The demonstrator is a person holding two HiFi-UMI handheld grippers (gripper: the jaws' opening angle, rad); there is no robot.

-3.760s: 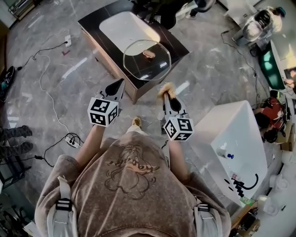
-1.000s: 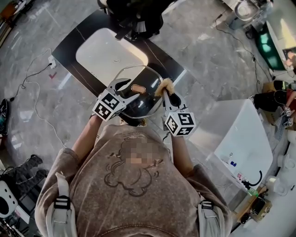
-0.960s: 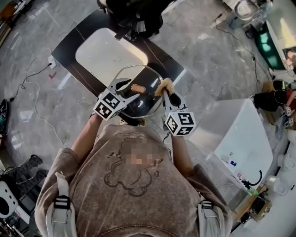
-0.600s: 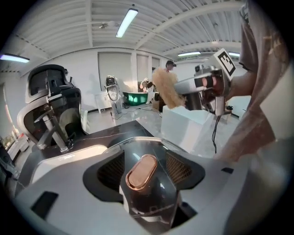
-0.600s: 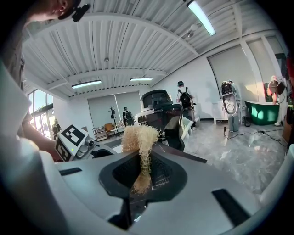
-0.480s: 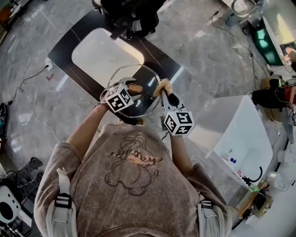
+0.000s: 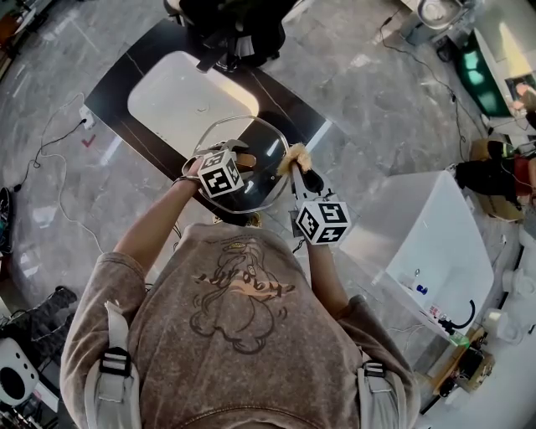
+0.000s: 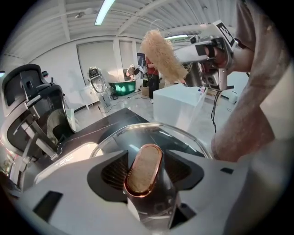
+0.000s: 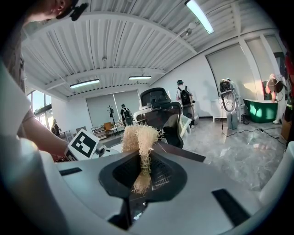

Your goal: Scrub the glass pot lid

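Note:
The round glass pot lid [image 7: 261, 186] is at the near corner of the black counter [image 7: 289, 105]. Its copper-rimmed knob [image 7: 245, 159] stands up in the middle. My left gripper [image 7: 241, 161] is shut on that knob; in the left gripper view the knob [image 8: 143, 169] is pinched between the jaws, with the glass lid [image 8: 183, 137] spreading beyond it. My right gripper [image 7: 299, 170] is shut on a tan fibre scrubber [image 7: 296, 155], held just off the lid's right rim. In the right gripper view the scrubber [image 9: 139, 140] sticks up from the shut jaws.
A white sink basin [image 7: 180, 96] is set in the counter behind the lid. A black office chair [image 7: 230, 25] stands at the far side. To the right is a white cabinet [image 7: 419, 243]. Cables [image 7: 50, 159] trail over the marble floor at left.
My left gripper has swung right from the lid's left rim onto the knob and shut on it. The right gripper with the scrubber has stayed beside the right rim.

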